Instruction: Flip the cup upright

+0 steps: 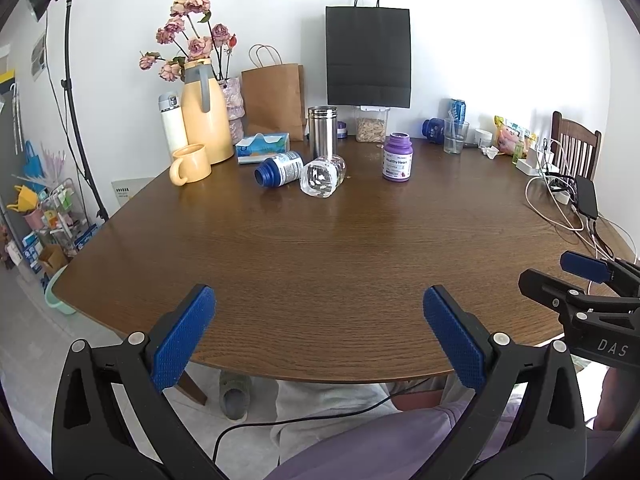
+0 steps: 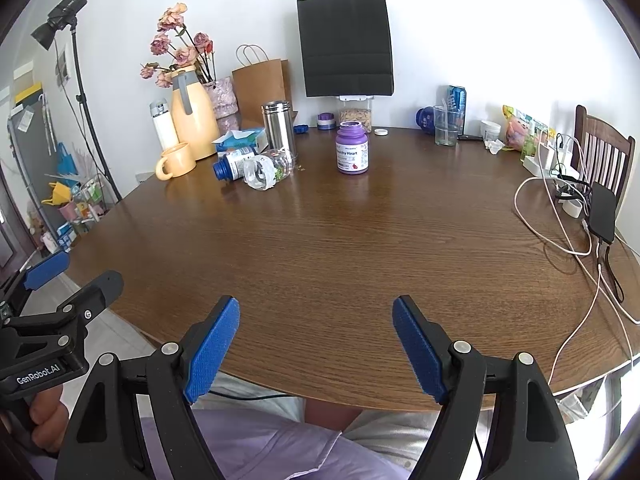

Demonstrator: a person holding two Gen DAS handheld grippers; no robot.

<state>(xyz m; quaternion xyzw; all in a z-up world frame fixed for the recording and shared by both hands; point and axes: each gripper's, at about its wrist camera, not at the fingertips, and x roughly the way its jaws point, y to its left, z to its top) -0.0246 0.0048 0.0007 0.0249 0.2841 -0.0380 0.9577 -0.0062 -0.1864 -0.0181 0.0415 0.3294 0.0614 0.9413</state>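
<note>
A clear plastic cup point(image 1: 323, 176) point(image 2: 268, 171) lies on its side at the far left-centre of the brown wooden table point(image 1: 320, 260) point(image 2: 340, 248), its base turned toward me. Beside it lies a white bottle with a blue cap point(image 1: 280, 168) point(image 2: 234, 163), also on its side. My left gripper point(image 1: 318, 300) hovers open over the table's near edge, far from the cup, nothing between its blue pads. My right gripper point(image 2: 316, 308) is open too, over the near edge and empty. Each gripper shows in the other's view: the right gripper point(image 1: 544, 268), the left gripper point(image 2: 86, 270).
Behind the cup stand a steel tumbler point(image 1: 322, 131), a tissue box point(image 1: 262, 147), a yellow mug point(image 1: 190, 164) and a yellow thermos jug point(image 1: 204, 116). A purple supplement bottle point(image 1: 397, 157) stands to its right. Cables and a power bank point(image 2: 602, 212) lie at the right edge.
</note>
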